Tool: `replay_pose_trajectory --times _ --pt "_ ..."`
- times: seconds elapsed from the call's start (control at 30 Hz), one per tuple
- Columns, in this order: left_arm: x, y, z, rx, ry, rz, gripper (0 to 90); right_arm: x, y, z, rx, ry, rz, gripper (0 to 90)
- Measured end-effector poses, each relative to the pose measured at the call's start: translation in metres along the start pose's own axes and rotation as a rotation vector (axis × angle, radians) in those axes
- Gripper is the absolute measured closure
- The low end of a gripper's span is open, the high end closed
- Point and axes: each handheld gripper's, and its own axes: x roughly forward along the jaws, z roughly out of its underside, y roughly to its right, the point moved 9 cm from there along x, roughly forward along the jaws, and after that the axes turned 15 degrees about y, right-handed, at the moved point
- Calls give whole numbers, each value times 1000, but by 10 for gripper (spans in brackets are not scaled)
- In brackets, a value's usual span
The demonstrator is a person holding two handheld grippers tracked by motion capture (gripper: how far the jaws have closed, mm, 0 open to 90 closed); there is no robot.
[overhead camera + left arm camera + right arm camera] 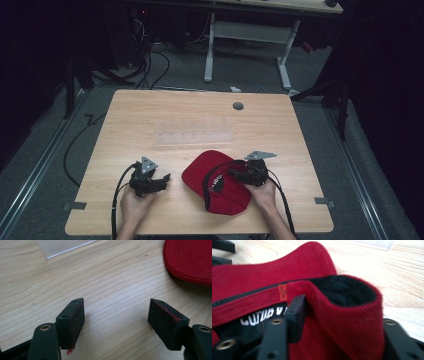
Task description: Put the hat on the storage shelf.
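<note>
My right gripper (234, 174) pinches the red cap's (202, 174) rim fold; my left gripper (161, 181), jaws apart and empty, sits just beside its brim.

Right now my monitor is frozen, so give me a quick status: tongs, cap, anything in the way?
Left tongs open over bare table. Right tongs closed on a fold of the red cap. Clear sheet lies beyond, apart.

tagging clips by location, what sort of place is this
Probably a lab or workshop set up for recording: a bare wooden table stands on grey carpet, dark curtains close in the sides, and loose cables run under a desk behind.
</note>
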Motion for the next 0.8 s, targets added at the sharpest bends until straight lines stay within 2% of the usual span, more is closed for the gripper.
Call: replay_pose_trajectory --times 0.1,0.17,0.23,0.4,0.57,0.8 --pt "0 0 0 0 0 0 297 -4 0 0 -15 13 -18 698" --pt "0 0 0 1 0 0 297 -7 0 1 -14 14 -49 789" --pt "0 1 0 -4 5 1 300 -11 -1 1 -10 12 -67 828" --pt "0 1 0 0 3 2 308 -22 -5 -3 5 19 -87 846" --pt "1 -1 0 0 2 -10 287 -32 -11 -12 22 53 -111 850" --pt "0 -1 0 -3 2 -17 281 -43 -15 -26 23 79 -87 850"
